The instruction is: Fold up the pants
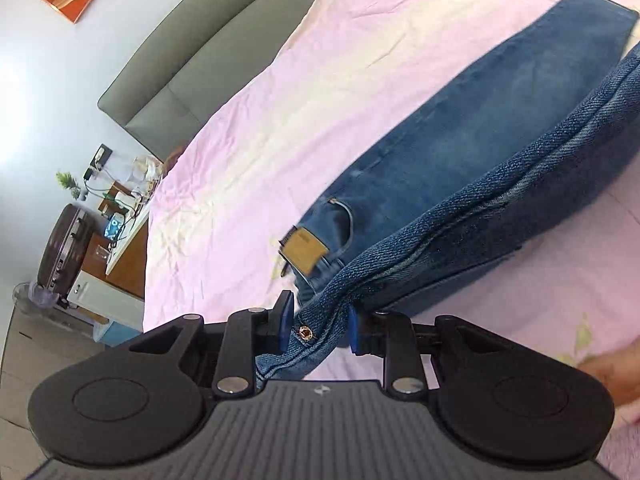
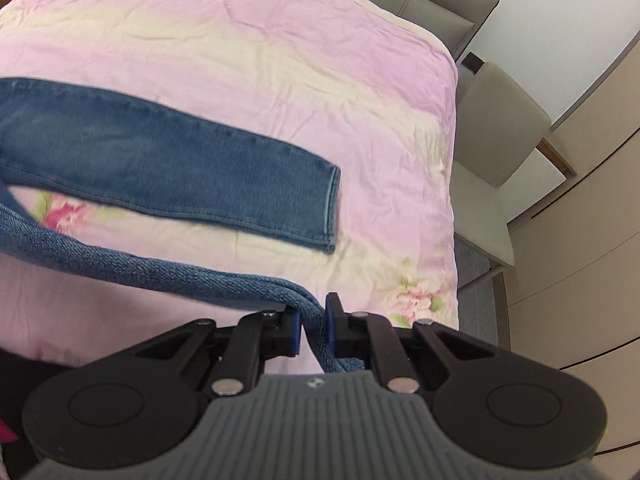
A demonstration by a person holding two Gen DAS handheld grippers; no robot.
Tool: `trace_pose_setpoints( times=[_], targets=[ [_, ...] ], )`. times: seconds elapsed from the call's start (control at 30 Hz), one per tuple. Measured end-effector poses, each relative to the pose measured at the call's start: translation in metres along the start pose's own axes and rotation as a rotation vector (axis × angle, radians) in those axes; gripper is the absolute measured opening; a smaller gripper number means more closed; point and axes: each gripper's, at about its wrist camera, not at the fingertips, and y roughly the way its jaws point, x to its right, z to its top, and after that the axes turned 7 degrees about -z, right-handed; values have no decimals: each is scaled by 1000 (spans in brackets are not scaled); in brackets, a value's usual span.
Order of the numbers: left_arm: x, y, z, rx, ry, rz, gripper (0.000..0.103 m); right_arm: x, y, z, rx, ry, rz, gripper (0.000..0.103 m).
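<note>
Pants (image 1: pixel 480 128): I grip waistband in left gripper (image 1: pixel 320 326), hem in right gripper (image 2: pixel 314 326); next, carry this leg over the far one.

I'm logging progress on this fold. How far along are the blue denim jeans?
Done: both grips are set. The left gripper clamps the blue denim jeans at the waistband rivet, and the right gripper clamps the near leg's hem. In hand: that leg hangs lifted off the pink quilt. Left: laying it over the flat leg, then further folds.

Black hand-held gripper (image 1: pixel 318 326), blue pads (image 1: pixel 286 314), ribbed grey housing.
</note>
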Motion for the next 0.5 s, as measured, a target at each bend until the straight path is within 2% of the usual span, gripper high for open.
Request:
trace_pose_setpoints(
  times=[0.23,0.4,0.5],
  targets=[
    [-24,56,60,-39,-34,31,30,-4,82,70,-42,-10,-50,5],
    [-29,119,98,-100,-30,59,30,-15,150,122,-82,-53,-64,5],
    [-20,158,107,-140,-16,69,30,-29,192,145,-101,-93,-61,5]
  ],
)
